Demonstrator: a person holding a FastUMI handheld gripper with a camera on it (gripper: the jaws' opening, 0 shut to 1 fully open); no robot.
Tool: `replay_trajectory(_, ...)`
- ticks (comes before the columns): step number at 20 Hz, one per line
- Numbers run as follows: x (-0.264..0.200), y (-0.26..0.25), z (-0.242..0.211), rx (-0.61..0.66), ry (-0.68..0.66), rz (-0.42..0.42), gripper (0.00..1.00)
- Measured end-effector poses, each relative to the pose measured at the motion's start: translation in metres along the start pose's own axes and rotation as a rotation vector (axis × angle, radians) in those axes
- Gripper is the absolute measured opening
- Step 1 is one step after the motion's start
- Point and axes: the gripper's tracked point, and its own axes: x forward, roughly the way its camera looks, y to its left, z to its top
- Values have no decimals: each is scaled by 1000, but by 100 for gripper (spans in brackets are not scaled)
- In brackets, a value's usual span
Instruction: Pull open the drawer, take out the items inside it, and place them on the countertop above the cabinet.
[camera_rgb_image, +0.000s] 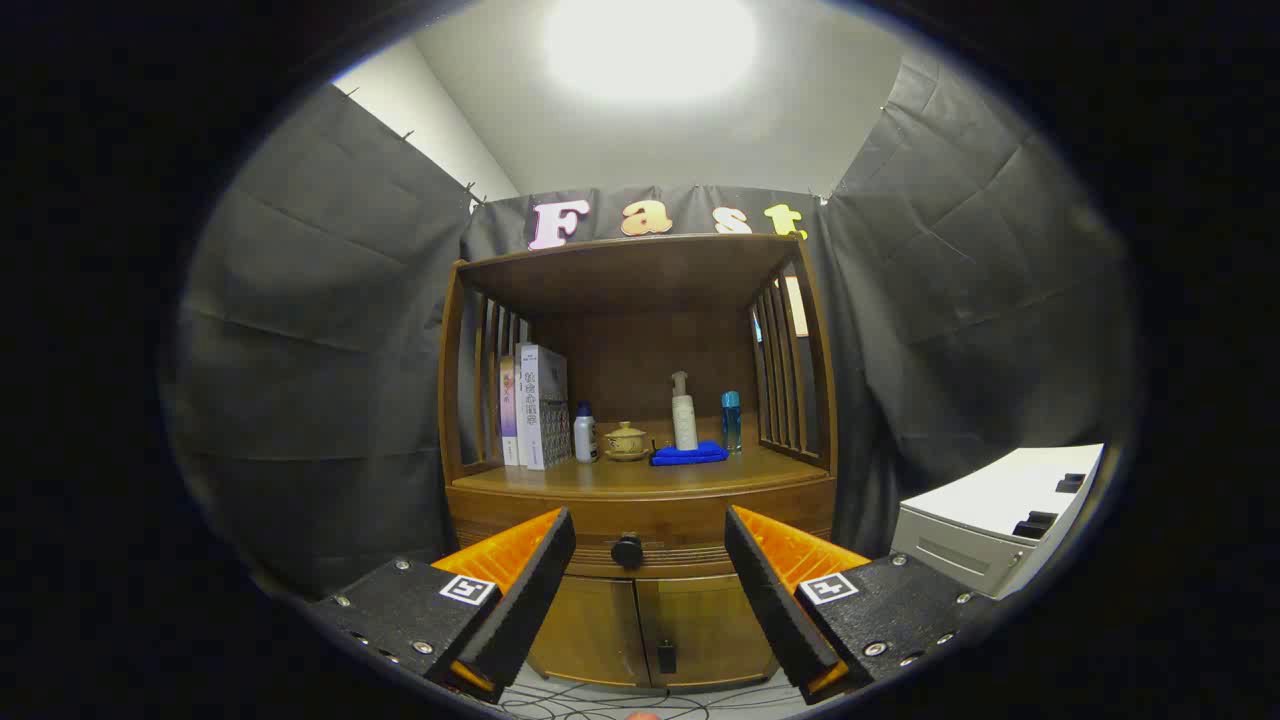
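My claw (650, 545) hung wide open, gripping nothing, its fingers framing the knob (627, 550) of the closed drawer (650, 535) beyond them. Its contents were hidden. Farther back, the countertop (560, 477) was bare along its near edge; books (535, 405), bottles and a blue cloth (689, 454) crowded the rear.

wooden drawer (640, 532) shut, dark round knob (627, 550), under countertop (640, 474)

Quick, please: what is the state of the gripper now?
Gripper: jaws open, holding nothing, drawer knob beyond and between them.
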Motion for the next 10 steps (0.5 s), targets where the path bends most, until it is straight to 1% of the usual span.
replay_trajectory(6,6,-9,-12,7,33,-10,95)
replay_trajectory(10,9,-6,-7,30,24,-5,95)
